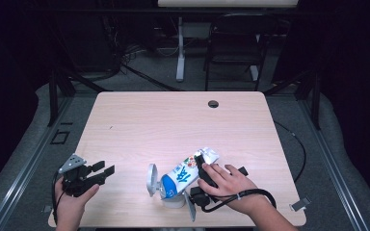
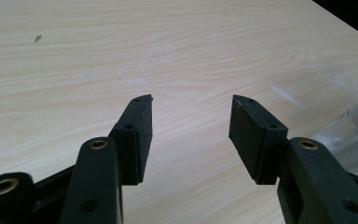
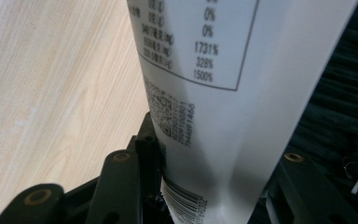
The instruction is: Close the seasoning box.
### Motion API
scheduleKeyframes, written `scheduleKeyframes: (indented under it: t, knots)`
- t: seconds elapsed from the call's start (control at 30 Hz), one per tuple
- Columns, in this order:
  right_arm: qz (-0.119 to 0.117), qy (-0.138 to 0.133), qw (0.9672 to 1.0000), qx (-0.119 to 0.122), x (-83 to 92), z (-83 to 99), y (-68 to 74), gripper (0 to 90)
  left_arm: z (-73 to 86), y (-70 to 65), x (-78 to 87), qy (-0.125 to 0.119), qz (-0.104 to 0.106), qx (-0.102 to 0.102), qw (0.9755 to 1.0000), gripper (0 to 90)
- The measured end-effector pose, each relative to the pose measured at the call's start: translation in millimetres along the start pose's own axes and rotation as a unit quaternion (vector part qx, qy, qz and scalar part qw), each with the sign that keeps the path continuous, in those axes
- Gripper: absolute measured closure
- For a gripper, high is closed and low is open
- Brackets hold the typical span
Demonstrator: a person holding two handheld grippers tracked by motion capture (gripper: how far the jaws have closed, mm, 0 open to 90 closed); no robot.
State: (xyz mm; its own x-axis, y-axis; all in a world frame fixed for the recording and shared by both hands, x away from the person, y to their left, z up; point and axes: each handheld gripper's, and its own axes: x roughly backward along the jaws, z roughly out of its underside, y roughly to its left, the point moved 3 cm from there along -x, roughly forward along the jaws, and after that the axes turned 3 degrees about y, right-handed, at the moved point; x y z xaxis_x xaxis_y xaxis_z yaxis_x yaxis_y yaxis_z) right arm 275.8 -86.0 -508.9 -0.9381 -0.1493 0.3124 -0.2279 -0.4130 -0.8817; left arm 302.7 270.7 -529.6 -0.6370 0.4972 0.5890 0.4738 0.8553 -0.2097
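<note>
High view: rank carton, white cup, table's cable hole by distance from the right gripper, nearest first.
From the right gripper:
1. Carton, between its jaws, tilted.
2. White cup, under the carton's low end, near the table's front edge.
3. Cable hole, far side of the table.

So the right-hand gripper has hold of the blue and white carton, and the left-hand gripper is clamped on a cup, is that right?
Not quite. The right gripper does have the blue and white carton between its jaws, but the left gripper holds nothing: the left gripper view shows its jaws apart over the bare wooden table.
</note>
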Motion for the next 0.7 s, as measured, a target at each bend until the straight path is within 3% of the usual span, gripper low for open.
scheduleKeyframes:
  t: [0.7]
  knots:
    - [-0.007,-0.001,1.0000,-0.004,0.8,-1.0,-2.4,62.2,0.1,0.1,-0.2,0.000,-0.001,0.000,1.0000,49.8]
